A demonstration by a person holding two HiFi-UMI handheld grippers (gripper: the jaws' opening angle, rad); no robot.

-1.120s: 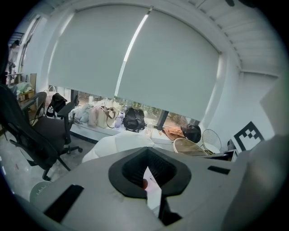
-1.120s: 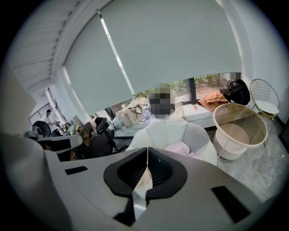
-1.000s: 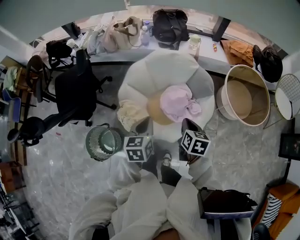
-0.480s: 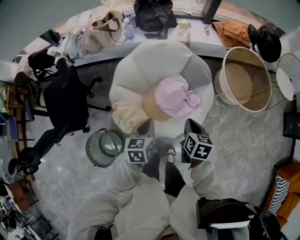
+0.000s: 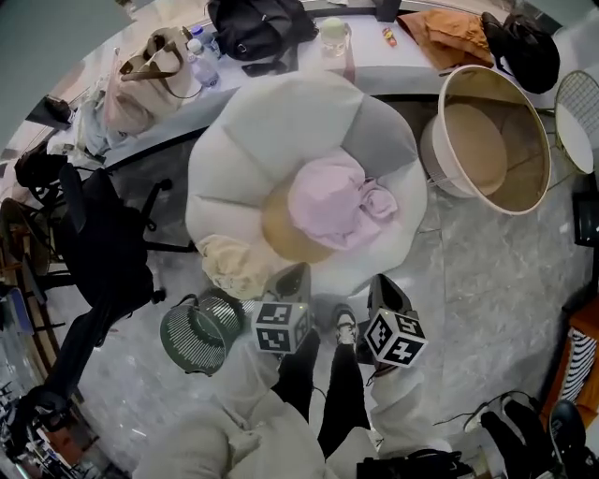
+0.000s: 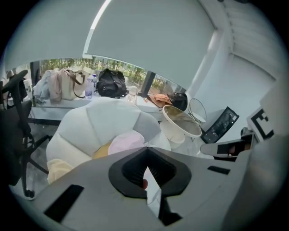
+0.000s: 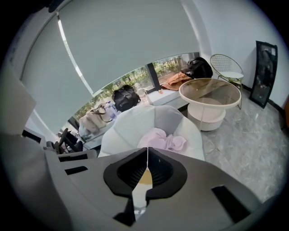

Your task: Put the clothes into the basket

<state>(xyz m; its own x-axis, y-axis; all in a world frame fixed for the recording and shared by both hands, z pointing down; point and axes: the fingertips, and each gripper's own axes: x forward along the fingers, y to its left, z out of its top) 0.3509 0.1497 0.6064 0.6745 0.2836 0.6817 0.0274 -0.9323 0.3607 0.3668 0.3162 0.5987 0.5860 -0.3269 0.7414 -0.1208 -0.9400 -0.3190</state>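
Note:
A pink garment (image 5: pixel 328 201) lies bunched on the seat of a white petal-shaped armchair (image 5: pixel 243 150), on top of a tan piece (image 5: pixel 279 232). A cream garment (image 5: pixel 229 267) hangs at the chair's front left edge. The big white round basket (image 5: pixel 487 140) stands tilted to the right of the chair. My left gripper (image 5: pixel 292 279) and right gripper (image 5: pixel 384 288) hover side by side just before the chair's front edge, both shut with nothing in them. The left gripper view shows its jaws (image 6: pixel 145 151) closed below the pink garment (image 6: pixel 126 143). The right gripper (image 7: pixel 147 153) faces the pink garment (image 7: pixel 162 139) and the basket (image 7: pixel 210 97).
A green wire bin (image 5: pixel 199 332) stands on the floor left of my left gripper. A black office chair (image 5: pixel 103 253) is further left. A desk with bags (image 5: pixel 253 28) runs behind the armchair. A wire chair (image 5: pixel 576 122) sits right of the basket. The person's shoe (image 5: pixel 346 327) is between the grippers.
Both grippers have come down and forward toward the armchair's front edge, still shut. The view has tipped lower, so the chair and basket appear nearer.

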